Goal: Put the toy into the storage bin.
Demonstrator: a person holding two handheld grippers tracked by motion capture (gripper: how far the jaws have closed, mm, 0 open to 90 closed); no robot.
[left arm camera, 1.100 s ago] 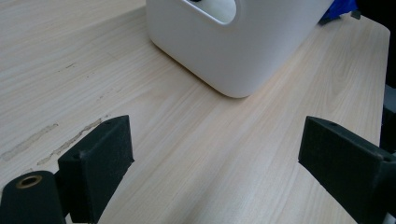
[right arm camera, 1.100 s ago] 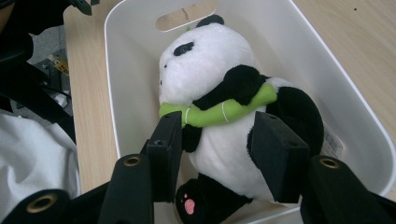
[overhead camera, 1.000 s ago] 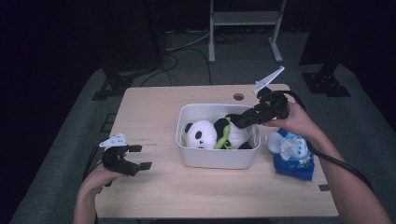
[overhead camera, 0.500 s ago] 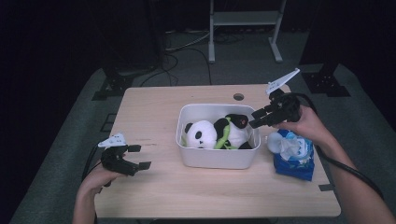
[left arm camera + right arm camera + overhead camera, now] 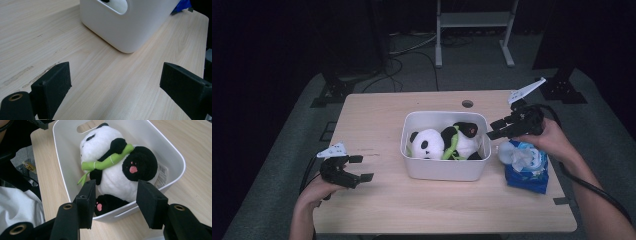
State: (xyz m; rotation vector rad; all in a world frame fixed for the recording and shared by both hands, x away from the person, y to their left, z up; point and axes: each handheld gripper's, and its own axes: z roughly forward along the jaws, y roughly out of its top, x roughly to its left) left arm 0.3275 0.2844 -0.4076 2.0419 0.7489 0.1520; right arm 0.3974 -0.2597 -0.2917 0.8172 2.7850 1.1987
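Note:
A panda plush (image 5: 444,142) with a green scarf lies on its side in a white bin (image 5: 442,170) at the table's middle. My right gripper (image 5: 493,129) hovers just past the bin's right rim, above a blue pack (image 5: 524,162), pointing left toward the panda. In the right gripper view its jaws (image 5: 116,186) stand open and empty, with the panda (image 5: 117,167) and bin wall (image 5: 62,170) beyond them. My left gripper (image 5: 362,168) rests low over the table at the left, open and empty (image 5: 116,75), facing the bin (image 5: 125,27).
The wooden table (image 5: 377,120) has a small round hole (image 5: 467,104) behind the bin. The blue pack (image 5: 183,5) lies right of the bin. A metal stand (image 5: 472,30) and cables are on the dark floor beyond.
My right gripper has drawn back to the right, from over the panda inside the bin to just outside the bin's right rim. The left gripper has stayed put.

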